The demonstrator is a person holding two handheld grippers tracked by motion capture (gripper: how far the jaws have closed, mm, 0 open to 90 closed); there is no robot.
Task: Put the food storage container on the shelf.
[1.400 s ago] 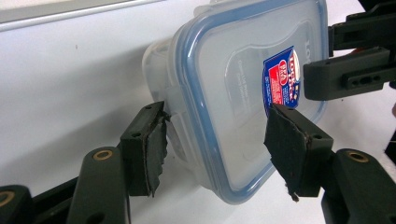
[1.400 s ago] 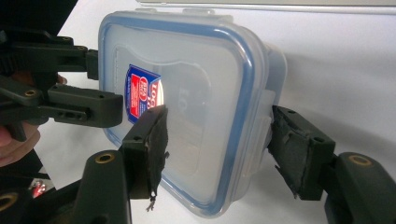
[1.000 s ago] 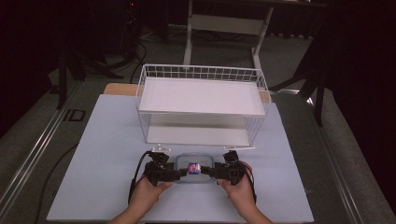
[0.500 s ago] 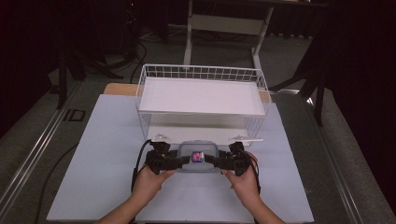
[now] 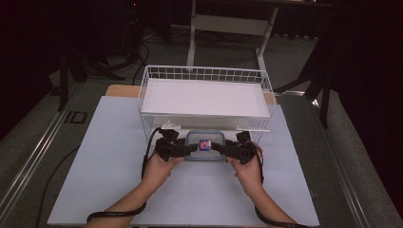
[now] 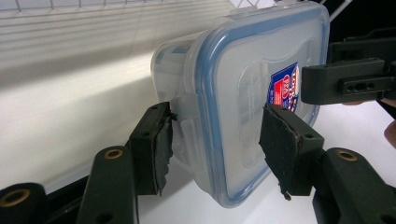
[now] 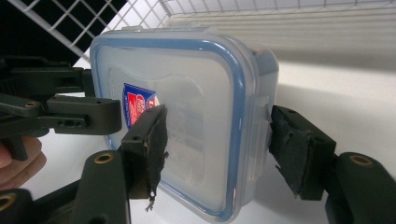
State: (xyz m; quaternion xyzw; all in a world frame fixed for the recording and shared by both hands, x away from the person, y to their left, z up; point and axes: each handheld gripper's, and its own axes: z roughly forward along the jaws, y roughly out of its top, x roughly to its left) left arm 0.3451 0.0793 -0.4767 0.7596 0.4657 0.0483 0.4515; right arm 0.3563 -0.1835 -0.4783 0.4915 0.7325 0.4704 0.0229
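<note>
High view: a clear plastic food box (image 5: 205, 145) with a blue-edged lid and a red-and-blue label (image 5: 205, 144) sits at the front edge of a white wire rack (image 5: 205, 97), partly under the rack's upper shelf (image 5: 204, 96). The rack stands on a white mat (image 5: 109, 156) covering the table. Left hand (image 5: 159, 167) and right hand (image 5: 247, 172) come in from the bottom, each w/ a black claw. Left claw (image 5: 187, 150) meets the box's left end; right claw (image 5: 219, 148) meets its right end, so the box lies between the two, at table centre.

Left claw view: the box (image 6: 243, 93) fills the gap between the two jaws. One pad (image 6: 154, 149) presses on the side wall by the lid clip; the other pad (image 6: 280, 144) lies on the lid face beside the label (image 6: 283, 86). Jaws closed onto the box, lid to base. The right claw's jaw (image 6: 348, 79) shows farther off, across the lid's far end.

Right claw view: same box (image 7: 187, 107), lid facing the camera. One pad (image 7: 152, 144) rests on the lid near the label (image 7: 137, 105); the other pad (image 7: 299, 149) is at the side clip. Jaws clamped on the box. The left claw (image 7: 60, 109) shows at the far end w/ fingertips (image 7: 18, 163) of the left hand beneath it. Rack wires (image 7: 93, 28) and the pale shelf floor lie behind.
</note>
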